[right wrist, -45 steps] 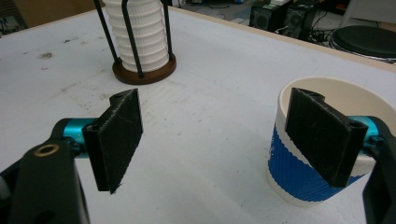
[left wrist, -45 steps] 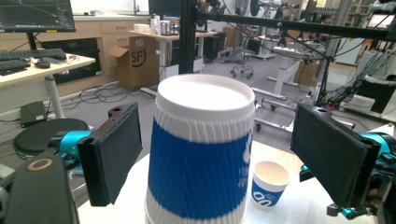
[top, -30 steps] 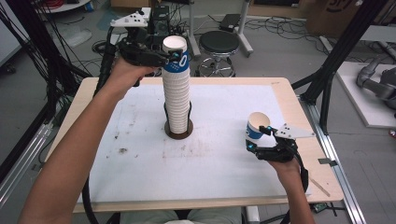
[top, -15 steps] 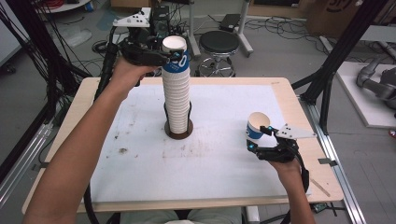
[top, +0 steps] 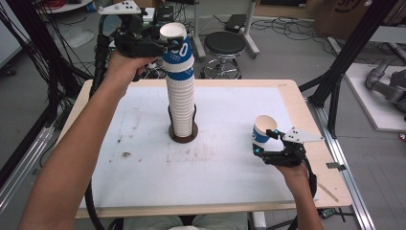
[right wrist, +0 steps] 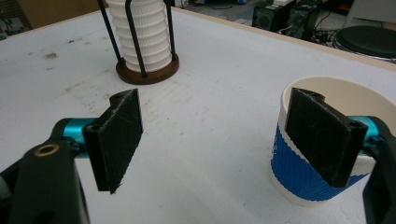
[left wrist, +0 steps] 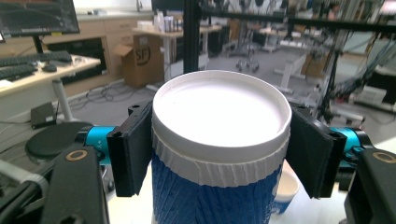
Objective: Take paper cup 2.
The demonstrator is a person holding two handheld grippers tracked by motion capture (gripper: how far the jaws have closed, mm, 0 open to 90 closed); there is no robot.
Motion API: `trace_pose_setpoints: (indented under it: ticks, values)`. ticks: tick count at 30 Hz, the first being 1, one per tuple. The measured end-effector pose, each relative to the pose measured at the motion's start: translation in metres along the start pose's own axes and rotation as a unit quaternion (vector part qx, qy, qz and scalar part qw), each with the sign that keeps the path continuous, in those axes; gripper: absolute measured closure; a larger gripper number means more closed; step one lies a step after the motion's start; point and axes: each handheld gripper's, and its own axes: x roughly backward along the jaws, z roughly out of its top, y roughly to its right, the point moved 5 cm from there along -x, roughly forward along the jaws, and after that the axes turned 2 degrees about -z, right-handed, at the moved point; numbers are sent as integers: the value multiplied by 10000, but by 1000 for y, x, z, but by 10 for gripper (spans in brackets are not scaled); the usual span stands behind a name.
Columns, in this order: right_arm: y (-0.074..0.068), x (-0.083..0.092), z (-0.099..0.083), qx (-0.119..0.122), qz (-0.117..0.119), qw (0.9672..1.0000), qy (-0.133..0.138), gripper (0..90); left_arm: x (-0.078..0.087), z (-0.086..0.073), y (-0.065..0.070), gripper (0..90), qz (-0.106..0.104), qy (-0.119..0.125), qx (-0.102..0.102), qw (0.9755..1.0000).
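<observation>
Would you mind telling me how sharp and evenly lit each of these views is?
High view: soft, even light, faint shadows on the table. Left gripper view: the top cup is sharp, its white inside nearly washed out. Right gripper view: the single cup is clear, with slight wide-angle stretching at the edges.

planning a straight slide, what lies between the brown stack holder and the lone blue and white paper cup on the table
Nothing: in the high view, only bare white table surface separates the brown round holder from the lone blue and white paper cup.
</observation>
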Motion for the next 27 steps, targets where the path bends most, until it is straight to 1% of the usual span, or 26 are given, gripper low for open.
trace_pose_setpoints:
  ticks: [6,8,9,10,12,15,20,24,27]
  values:
    - [-1,0,0,-9,10,10000,-7,196,14,17,3,300,3,283,34,9996]
    - [-1,0,0,-1,5,10000,-2,196,20,23,4,299,-5,384,11,9993]
    - [-1,0,0,-12,10,10000,-5,196,23,26,4,299,-31,454,49,9990]
    - [-1,0,0,-2,4,10000,-4,196,27,29,4,299,-35,503,46,9987]
    - [0,0,0,0,-1,10000,-1,196,33,33,4,299,5,562,5,9984]
    - [-1,0,-1,-7,8,10000,-12,196,44,37,2,299,41,636,0,9980]
    - [-1,0,0,4,21,10000,5,196,59,32,-1,300,90,618,-27,9980]
    - [-2,0,0,-8,22,10000,-5,196,72,19,-4,300,119,518,-45,9986]
    - [-2,0,1,-3,27,10000,15,196,81,8,-6,300,140,494,-5,9987]
